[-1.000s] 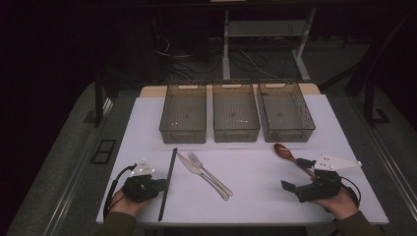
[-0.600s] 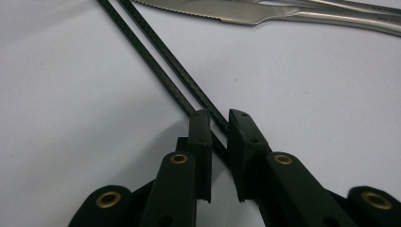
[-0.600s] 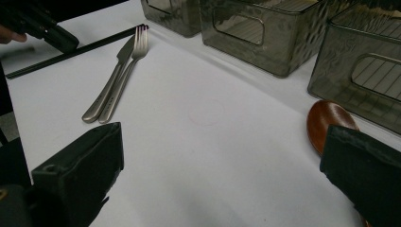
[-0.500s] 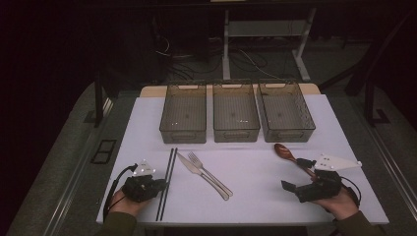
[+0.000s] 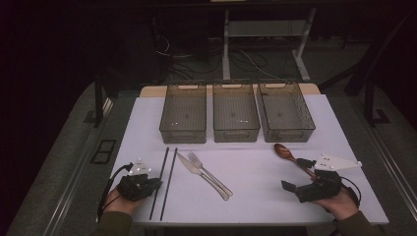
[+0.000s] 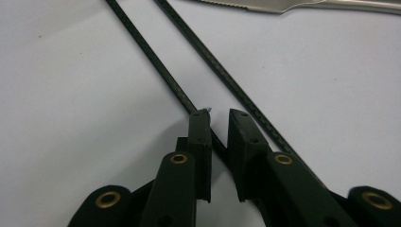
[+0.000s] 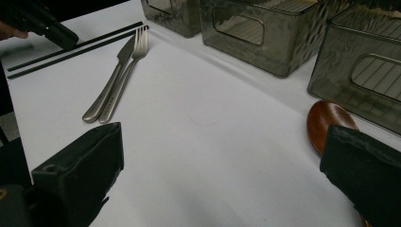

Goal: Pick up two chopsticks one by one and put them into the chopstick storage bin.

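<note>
Down at the near left corner of the white table (image 5: 255, 182), my left gripper (image 6: 218, 114) had its two black fingers (image 6: 199, 135) drawn nearly together, a narrow gap between them, with nothing pinched. One thin black chopstick (image 6: 156, 66) ran under my left finger's tip; the second thin black chopstick (image 6: 222, 75) passed just beside my right finger. Whether either pad touched a stick I could not tell. Both sticks lay flat, almost parallel, just left of the steel knife (image 5: 194, 167) and steel fork (image 5: 209, 173). My right gripper (image 7: 222, 175) rested at the near right with its fingers spread wide, the reddish-brown wooden spoon (image 7: 328, 124) beside one of them. Three smoky clear plastic bins (image 5: 236, 115) stood in a row at the far edge.
</note>
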Motion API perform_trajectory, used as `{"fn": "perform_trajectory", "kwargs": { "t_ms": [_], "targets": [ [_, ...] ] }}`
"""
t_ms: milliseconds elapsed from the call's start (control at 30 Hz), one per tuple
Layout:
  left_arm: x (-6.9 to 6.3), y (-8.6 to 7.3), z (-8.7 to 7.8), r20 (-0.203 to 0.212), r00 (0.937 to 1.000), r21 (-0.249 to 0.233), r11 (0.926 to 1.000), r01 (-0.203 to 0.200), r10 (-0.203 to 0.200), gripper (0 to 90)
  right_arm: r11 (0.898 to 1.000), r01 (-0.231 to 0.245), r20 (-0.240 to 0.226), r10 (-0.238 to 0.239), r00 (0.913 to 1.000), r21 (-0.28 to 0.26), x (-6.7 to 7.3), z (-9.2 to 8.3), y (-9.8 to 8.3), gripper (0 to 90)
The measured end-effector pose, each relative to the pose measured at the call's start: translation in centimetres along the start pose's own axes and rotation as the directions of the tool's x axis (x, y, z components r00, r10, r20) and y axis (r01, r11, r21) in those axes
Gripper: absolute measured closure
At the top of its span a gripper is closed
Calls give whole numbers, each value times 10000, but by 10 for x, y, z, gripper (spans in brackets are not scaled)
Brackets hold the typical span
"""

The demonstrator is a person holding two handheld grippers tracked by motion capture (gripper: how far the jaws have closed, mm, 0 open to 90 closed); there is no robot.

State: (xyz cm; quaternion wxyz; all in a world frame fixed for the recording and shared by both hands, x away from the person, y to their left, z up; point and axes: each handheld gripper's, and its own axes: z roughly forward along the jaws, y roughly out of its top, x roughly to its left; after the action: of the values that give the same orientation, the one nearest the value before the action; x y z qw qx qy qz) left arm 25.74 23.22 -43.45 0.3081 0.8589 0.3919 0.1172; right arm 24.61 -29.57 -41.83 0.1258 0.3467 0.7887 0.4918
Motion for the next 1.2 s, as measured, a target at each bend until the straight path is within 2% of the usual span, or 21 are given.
{"fn": "perform_trajectory", "kwargs": {
  "t_ms": [300, 433, 500, 567, 633, 667, 700, 733, 800, 900, 933, 967, 1033, 1067, 1200],
  "targets": [
    [14, -8, -9, -209, 9995, 109, 9997, 227, -225, 784, 10000, -1, 7, 1, 10000, -5, 0, 0, 0, 7],
    [16, -10, -10, -165, 9993, 84, 9994, 342, -340, 775, 10000, 2, 13, -2, 10000, 7, 0, 0, 0, 7],
    [16, -9, -10, -145, 9994, 115, 9994, 317, -315, 740, 10000, 14, 18, -14, 10000, -12, 0, 0, 0, 7],
    [16, -8, -10, -177, 9989, 17, 9990, 439, -439, 690, 10000, 7, 25, -7, 10000, -12, 0, 0, 0, 7],
    [20, -2, -13, -206, 9966, -519, 9955, 788, -800, 661, 10000, -10, 23, 10, 10000, 8, 0, 0, 0, 7],
    [20, -2, -13, -206, 9966, -519, 9955, 788, -800, 655, 10000, -29, 13, 29, 10000, 5, 0, 0, 0, 7],
    [23, 3, -14, -220, 9955, -724, 9933, 902, -920, 653, 10000, -36, 14, 36, 10000, 14, 0, 1, 0, 7],
    [29, 13, -12, -259, 9930, -1115, 9875, 1115, -1151, 653, 10000, -62, 15, 62, 10000, 28, 0, 1, 0, 7],
    [32, 19, -10, -343, 9917, -1229, 9853, 1190, -1240, 657, 10000, -9, 17, 9, 10000, 18, 0, 1, 0, 7],
    [42, 35, 1, -641, 9877, -1313, 9823, 1334, -1427, 669, 10000, -14, 43, 14, 10000, 46, -1, 2, 0, 7],
    [50, 44, 11, -646, 9818, -1341, 9764, 1690, -1788, 676, 10000, -29, 39, 29, 10000, 58, 0, 3, 0, 7],
    [50, 44, 11, -646, 9818, -1341, 9764, 1690, -1788, 681, 10000, -29, 39, 29, 10000, 58, 0, 3, 0, 7],
    [56, 50, 21, -662, 9771, -1310, 9726, 1922, -2021, 690, 9999, -69, 37, 68, 10000, 87, -1, 3, -1, 7],
    [61, 56, 29, -829, 9727, -1259, 9705, 2056, -2168, 693, 9999, -70, 18, 69, 10000, 96, -1, 3, -1, 7],
    [70, 60, 41, -615, 9644, -1322, 9598, 2475, -2571, 712, 9999, -85, 7, 85, 10000, 131, -1, 3, -1, 7]
  ]
}}
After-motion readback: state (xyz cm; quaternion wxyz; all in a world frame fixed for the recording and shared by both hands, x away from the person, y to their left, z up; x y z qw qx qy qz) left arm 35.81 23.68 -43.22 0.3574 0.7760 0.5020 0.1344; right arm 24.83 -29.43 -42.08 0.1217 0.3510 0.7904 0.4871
